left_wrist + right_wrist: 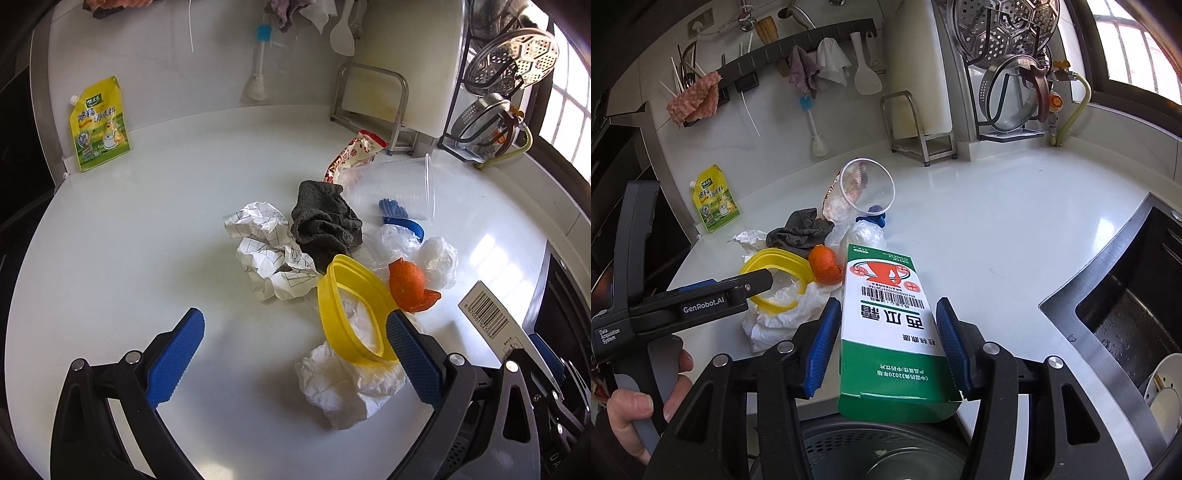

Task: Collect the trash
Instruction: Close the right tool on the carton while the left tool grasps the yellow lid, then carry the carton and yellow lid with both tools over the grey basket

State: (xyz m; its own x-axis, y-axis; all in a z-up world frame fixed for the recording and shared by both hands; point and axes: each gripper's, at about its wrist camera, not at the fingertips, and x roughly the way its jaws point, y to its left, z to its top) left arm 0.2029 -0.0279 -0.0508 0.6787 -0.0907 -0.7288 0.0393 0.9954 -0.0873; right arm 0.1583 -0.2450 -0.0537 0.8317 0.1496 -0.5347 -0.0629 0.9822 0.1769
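A trash pile lies on the white counter (147, 229): crumpled checked paper (267, 251), a grey cloth (323, 221), a yellow plastic ring (351, 310) on a white tissue (343, 387), orange peel (410, 284), clear plastic wrap (424, 251), a clear cup (399, 188) on its side and a red-white wrapper (354, 151). My left gripper (295, 343) is open, its right finger beside the yellow ring. My right gripper (886, 332) holds a green-white carton (890, 328) between its pads, over the rim of a dark bin (882, 454). The carton also shows in the left wrist view (491, 314).
A yellow seasoning pouch (99, 125) leans on the back wall at the left. A metal cutting-board stand (373, 99) and a rack with steamer and lids (506, 85) stand at the back right. A steel sink (1126, 295) with dishes lies to the right.
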